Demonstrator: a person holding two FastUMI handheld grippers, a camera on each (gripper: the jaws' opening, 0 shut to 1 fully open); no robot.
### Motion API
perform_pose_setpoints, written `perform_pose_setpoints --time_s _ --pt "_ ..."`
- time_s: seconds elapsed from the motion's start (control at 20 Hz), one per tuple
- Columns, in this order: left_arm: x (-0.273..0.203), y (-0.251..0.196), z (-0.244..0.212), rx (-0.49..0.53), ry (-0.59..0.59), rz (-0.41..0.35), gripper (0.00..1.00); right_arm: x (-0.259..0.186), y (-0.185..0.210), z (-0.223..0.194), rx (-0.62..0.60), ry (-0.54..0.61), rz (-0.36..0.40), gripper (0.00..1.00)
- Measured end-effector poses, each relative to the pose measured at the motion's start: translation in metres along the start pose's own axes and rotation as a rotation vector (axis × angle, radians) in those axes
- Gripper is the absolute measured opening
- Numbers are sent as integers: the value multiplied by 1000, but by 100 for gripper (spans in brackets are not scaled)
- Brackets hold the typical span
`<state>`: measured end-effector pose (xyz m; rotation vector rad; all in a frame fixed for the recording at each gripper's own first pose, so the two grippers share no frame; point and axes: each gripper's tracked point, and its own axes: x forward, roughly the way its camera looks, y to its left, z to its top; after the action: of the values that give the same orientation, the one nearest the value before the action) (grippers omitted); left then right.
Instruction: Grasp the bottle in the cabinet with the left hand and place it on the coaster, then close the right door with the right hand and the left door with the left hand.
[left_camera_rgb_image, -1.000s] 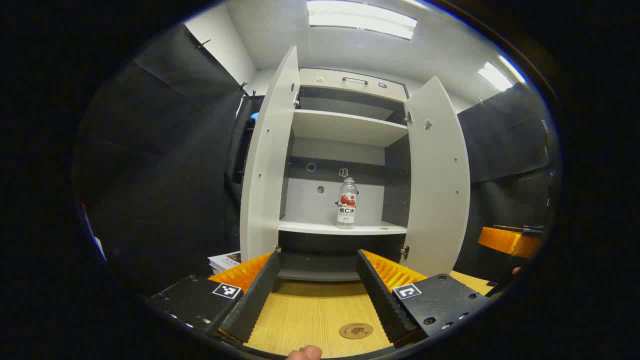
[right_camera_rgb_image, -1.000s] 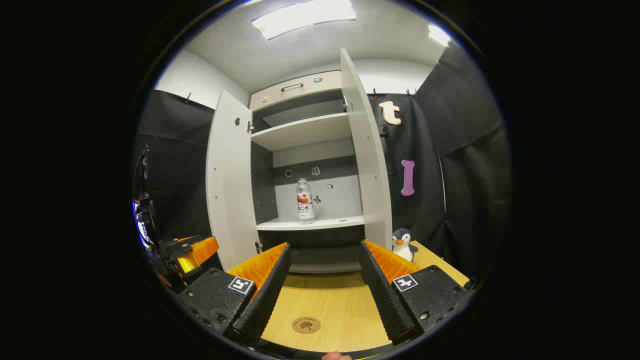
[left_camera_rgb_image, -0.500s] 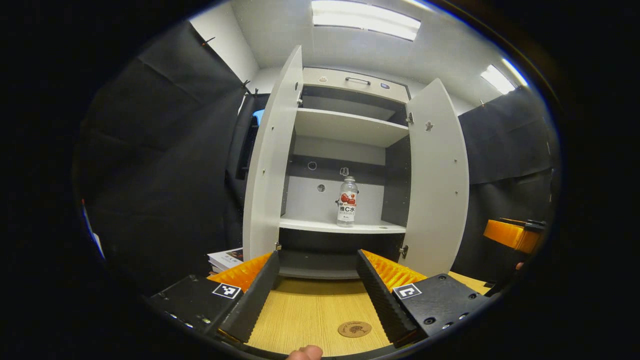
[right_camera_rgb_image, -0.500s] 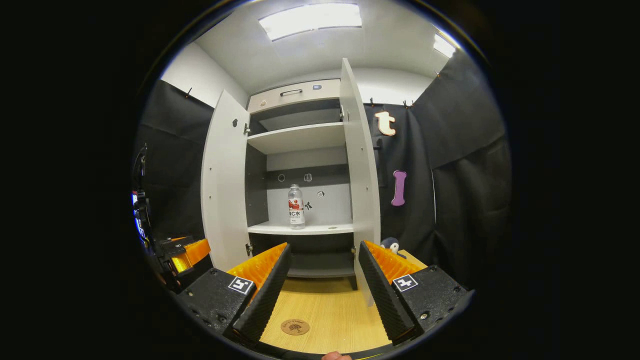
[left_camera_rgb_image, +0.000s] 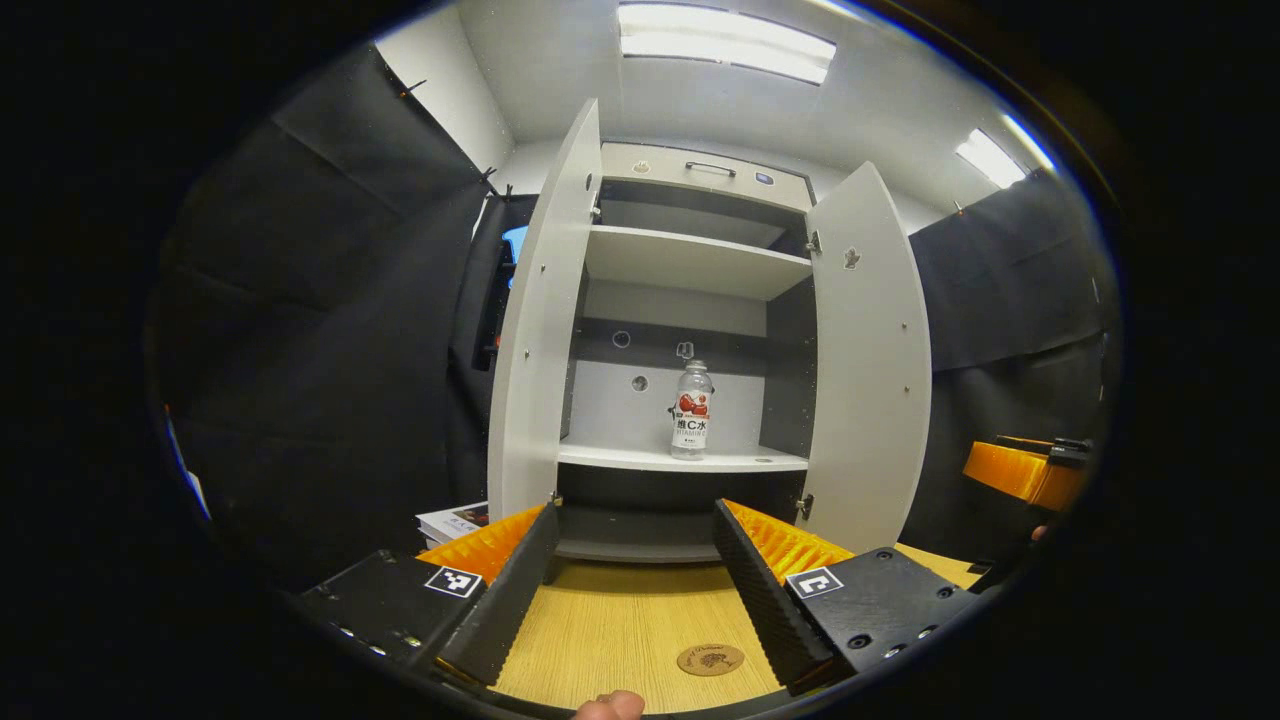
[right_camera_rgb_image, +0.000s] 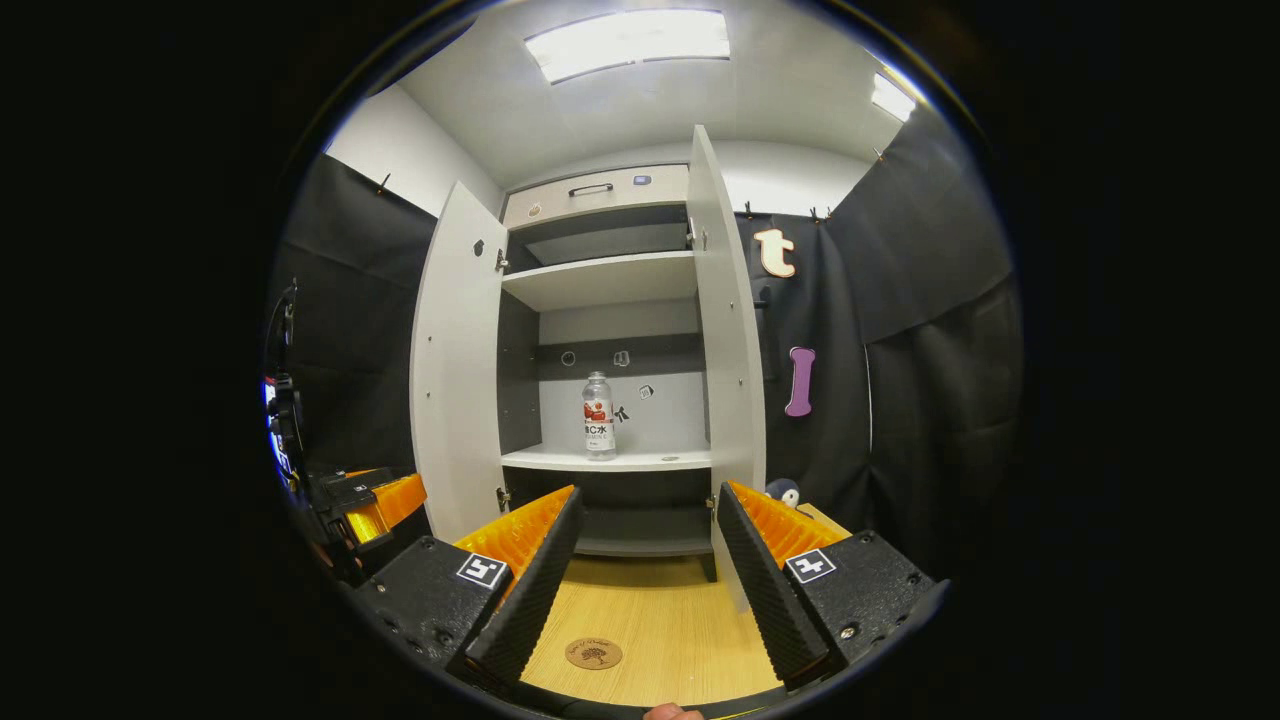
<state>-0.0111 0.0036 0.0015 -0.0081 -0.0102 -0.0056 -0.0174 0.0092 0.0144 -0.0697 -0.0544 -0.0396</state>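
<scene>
Cabinet (left_camera_rgb_image: 690, 265): stands at the back of the wooden table (left_camera_rgb_image: 620, 630), both doors swung open, shelves bare but for one bottle.
Bottle (left_camera_rgb_image: 691, 411): upright on the lower shelf (left_camera_rgb_image: 640, 457) inside the cabinet, right of centre in the left gripper view; clear body, red-and-white label. In the right gripper view the bottle (right_camera_rgb_image: 598, 417) stands near the middle of the same shelf.
Left door (left_camera_rgb_image: 535, 330): open, turned outward toward the camera.
Right door (left_camera_rgb_image: 865, 360): open as well; in the right gripper view its edge (right_camera_rgb_image: 730, 340) faces the camera.
Coaster (left_camera_rgb_image: 710, 659): round, brown, flat on the table in front of the cabinet, just beside the inner edge of the left gripper's right-hand finger. In the right gripper view the coaster (right_camera_rgb_image: 593, 654) lies between the two fingers, nearer the left-hand one.
Left gripper (left_camera_rgb_image: 633, 515): fingers spread wide, nothing between them, held low over the table and aimed at the cabinet.
Right gripper (right_camera_rgb_image: 648, 497): fingers likewise apart and holding nothing, also facing the cabinet opening.
Booklets (left_camera_rgb_image: 450, 520): a small stack on the table, left of the left door.
Penguin toy (right_camera_rgb_image: 783, 491): partly hidden behind the right door's lower edge.
</scene>
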Motion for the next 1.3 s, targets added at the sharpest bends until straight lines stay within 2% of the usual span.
perform_pose_setpoints --time_s 0.2,0.25,0.4,0.45,0.5,0.65,0.7,0.8,0.85,1.0,1.05,1.1,1.2,1.25,1.3 --pt "-1 1 -1 1 3 6 95 1 3 -1 -7 5 6 83" --pt "0 2 -1 1 4 6 99 1 3 -2 -7 7 6 83" --pt "2 1 -4 0 14 3 99 2 4 -4 -12 12 5 83" --pt "4 0 -3 -4 15 -2 95 2 4 -5 -14 16 4 83" --pt "8 -3 -2 -6 15 -14 95 2 4 -4 -14 16 3 83" --pt "32 -16 5 3 8 -64 99 4 5 -4 -24 18 0 83" --pt "43 -21 9 5 -2 -80 95 4 5 -2 -29 15 -2 83" --pt "70 -33 18 4 -17 -116 95 5 3 1 -33 9 -13 83" --pt "85 -41 22 7 -24 -136 99 5 3 1 -32 7 -19 83" --pt "139 -62 34 14 -35 -195 99 6 -2 4 -21 5 -45 83" --pt "159 -70 38 12 -36 -219 95 6 -6 4 -21 5 -59 83" --pt "177 -78 42 8 -38 -242 99 7 -10 6 -23 5 -77 83" --pt "216 -87 47 -1 -38 -262 94 7 -21 8 -29 8 -118 83" --pt "237 -90 47 -5 -33 -264 99 8 -26 10 -29 8 -140 83" --pt "257 -93 46 -11 -27 -264 99 9 -32 12 -29 7 -164 83"
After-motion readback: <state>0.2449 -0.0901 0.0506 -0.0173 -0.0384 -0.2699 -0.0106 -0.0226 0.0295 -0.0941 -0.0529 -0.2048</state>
